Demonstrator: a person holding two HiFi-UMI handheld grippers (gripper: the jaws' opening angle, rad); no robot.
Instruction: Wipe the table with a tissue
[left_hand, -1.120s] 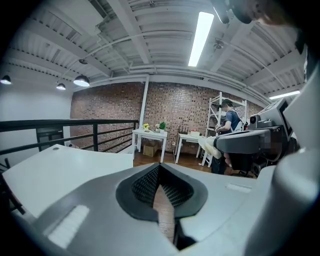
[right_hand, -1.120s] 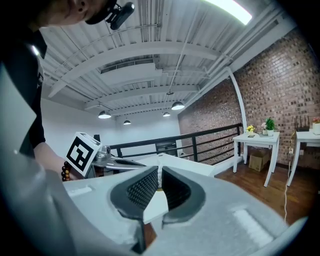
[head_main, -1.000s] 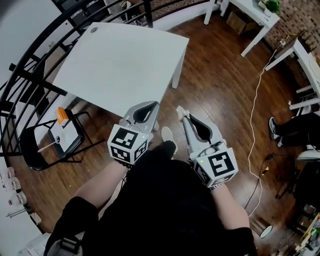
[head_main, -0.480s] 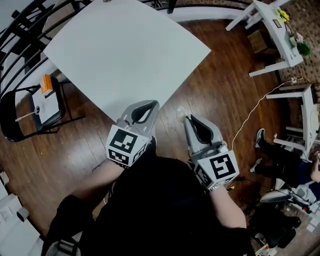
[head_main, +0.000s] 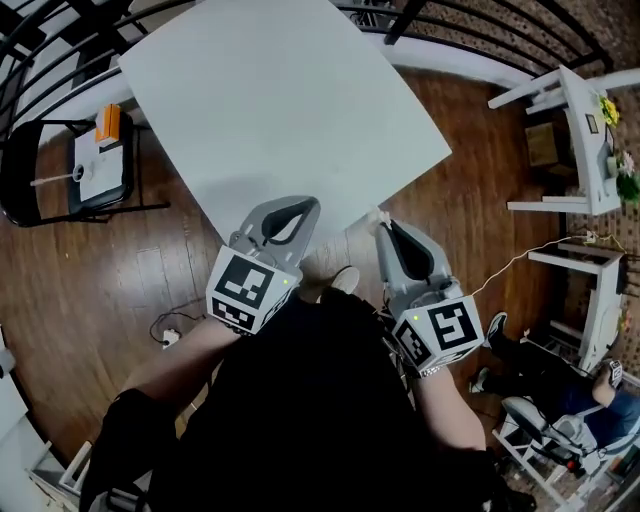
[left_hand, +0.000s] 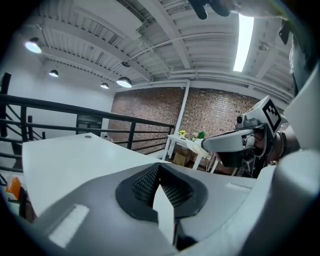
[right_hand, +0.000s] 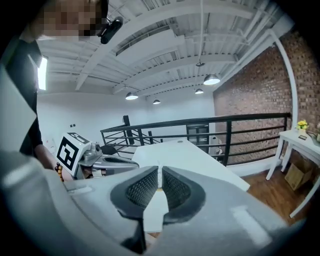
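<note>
Tissue (head_main: 379, 213): small white crumpled scrap, thin. Only a bit of it pokes past the tips of my right gripper (head_main: 385, 224). R fingers are clamped on it. In the right gripper view it's a narrow white sliver pinched btwn the two black ribbed pads. It sits right at the near edge of the big white square table (head_main: 280, 100); can't tell if it touches the top. My left gripper (head_main: 306, 206) is just beside, tips over the same edge. Its fingers are pressed together w/ nothing btwn them; only white tabletop shows thru the gap behind the pads.

Count:
- 1 tissue, 1 big table, 2 grippers.
- 2 black-and-white marker cubes (head_main: 247, 288), one per gripper.
- 1 black folding chair (head_main: 18, 170) left of the table, w/ 1 white sheet (head_main: 95, 170) and 1 orange block (head_main: 108, 122) on the seat.
- 2 small white side tables (head_main: 565, 110) far right.
- 1 black metal railing (right_hand: 228, 145) behind the big table.

Hard to see:
- Most of the tissue is buried in the pads, so its full shape is unclear.
- The table's near corner is under my L gripper, and its far corner is cut off by the top of the head view.
- My dark top fills the lower middle of that view & covers the wood plank floor (head_main: 100, 290) there.
- The orange block is too small to identify.
- A seated person (head_main: 590, 400) at lower right is cut off by the frame edge.
</note>
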